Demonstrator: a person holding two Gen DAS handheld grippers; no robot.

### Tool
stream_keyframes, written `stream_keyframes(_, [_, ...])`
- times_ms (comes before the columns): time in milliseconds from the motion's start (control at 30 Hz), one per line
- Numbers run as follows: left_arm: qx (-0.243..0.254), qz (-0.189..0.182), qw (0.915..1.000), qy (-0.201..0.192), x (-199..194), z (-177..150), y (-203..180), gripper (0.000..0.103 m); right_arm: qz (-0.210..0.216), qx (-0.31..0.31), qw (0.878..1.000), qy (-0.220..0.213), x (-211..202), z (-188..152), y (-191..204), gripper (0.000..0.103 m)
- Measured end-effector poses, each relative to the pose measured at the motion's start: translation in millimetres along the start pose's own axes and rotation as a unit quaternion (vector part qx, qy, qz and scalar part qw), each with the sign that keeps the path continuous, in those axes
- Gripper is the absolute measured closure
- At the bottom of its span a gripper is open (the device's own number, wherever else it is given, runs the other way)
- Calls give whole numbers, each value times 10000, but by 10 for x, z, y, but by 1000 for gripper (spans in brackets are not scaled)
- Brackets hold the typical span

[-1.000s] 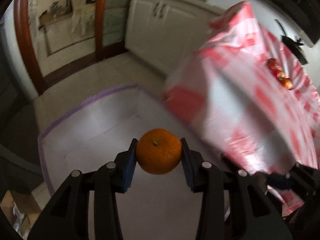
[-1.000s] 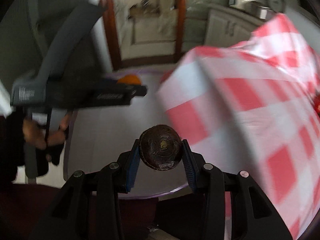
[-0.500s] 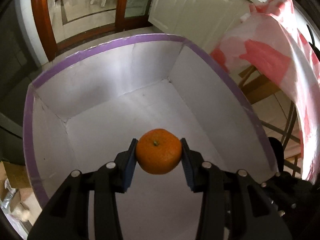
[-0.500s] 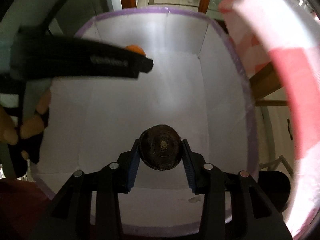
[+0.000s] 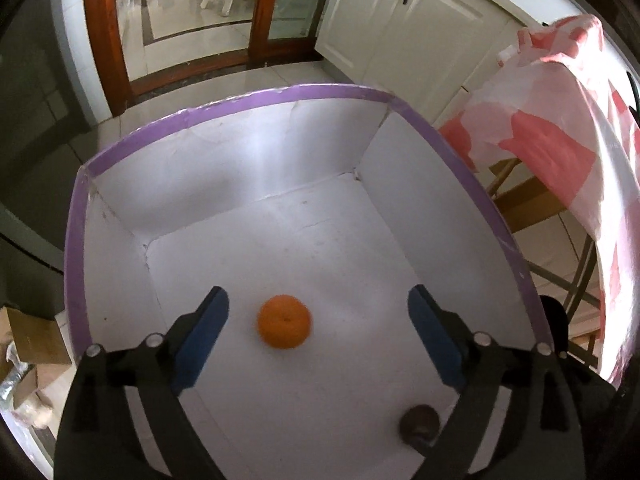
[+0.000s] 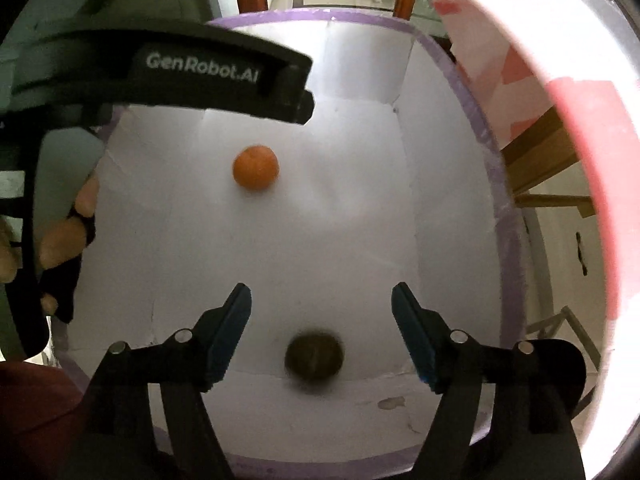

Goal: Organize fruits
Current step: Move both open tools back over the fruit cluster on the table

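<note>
Currently, your stock reads as follows.

Box: your white box [image 5: 224, 184] with its purple rim fills the middle of both views, open at the top, seen from above.

Box contents: two fruits, well apart from each other on the white floor.

Orange: the orange [image 5: 284, 327] lies low in the centre of the left wrist view, between your spread fingers but touching neither; in the right wrist view it sits left of centre in the upper half [image 6: 256, 167].

Dark fruit: a brown round fruit [image 6: 314, 356] lies at the bottom centre of the right wrist view, slightly blurred, clear of both fingers; in the left wrist view it shows at lower right [image 5: 419, 429], partly behind a finger arm.

Left gripper: your left gripper [image 5: 318, 312] stands wide apart, holding nothing.

Right gripper: your right gripper [image 6: 321, 310] is likewise spread wide, with nothing in it.

Tablecloth: a red-and-white checked tablecloth [image 5: 560, 128] hangs along the right edge of both views, outside the box.
</note>
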State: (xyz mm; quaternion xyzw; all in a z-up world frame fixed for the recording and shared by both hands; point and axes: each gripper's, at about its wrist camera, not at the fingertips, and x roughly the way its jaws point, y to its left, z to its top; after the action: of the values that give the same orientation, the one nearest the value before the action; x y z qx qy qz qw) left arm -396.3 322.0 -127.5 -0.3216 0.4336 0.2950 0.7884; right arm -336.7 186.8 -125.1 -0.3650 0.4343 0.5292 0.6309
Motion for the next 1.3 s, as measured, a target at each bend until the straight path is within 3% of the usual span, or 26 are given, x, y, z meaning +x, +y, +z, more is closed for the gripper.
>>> stream_keyframes(200, [-153,59,9999,37,-22,34,24,9,30,2,9999,-149,-143,39,-38,28])
stream_keyframes(333, [-136,165,9997,-104,-133,109,17,9,152,-78,9986,-505,-441,-83,99,27])
stream_keyframes(433, [-50,393,9980,-501,-362,225,-32,9,299,-86,9961,-824,-698,-137,99,24])
stream_keyframes(567, [102,721,9890,-1289,-801,400,-194,3,416,56,9894,-1392,-1141,-249,-63,23])
stream_keyframes(700, [527,665,9779,-1912,-1179,525,-588,2,493,475,9757,-2082,-1593,-245,-291,19])
stream_keyframes(800, [1160,526,9683,-2147,-1356,558,-1095,1,243,847,9593,-2684,-2031,-403,-511,17])
stream_keyframes(933, [1954,44,9589,-2059,-1412,564,-1875,1,-477,1640,9251,-3393,-2470,-856,-970,16])
stream_keyframes(1000, [2173,-239,9571,-1900,-1378,550,-2198,1,-702,2084,9110,-3488,-2561,-1043,-1241,16])
stream_keyframes(1133, [2611,-813,9536,-1261,-1162,481,-2953,2,-845,3442,8655,-3540,-2669,-1655,-1873,16])
stream_keyframes(1300, [3146,-1135,9387,-840,-752,367,-3807,2,-1169,4496,8225,-3281,-2611,-2209,-2481,16])
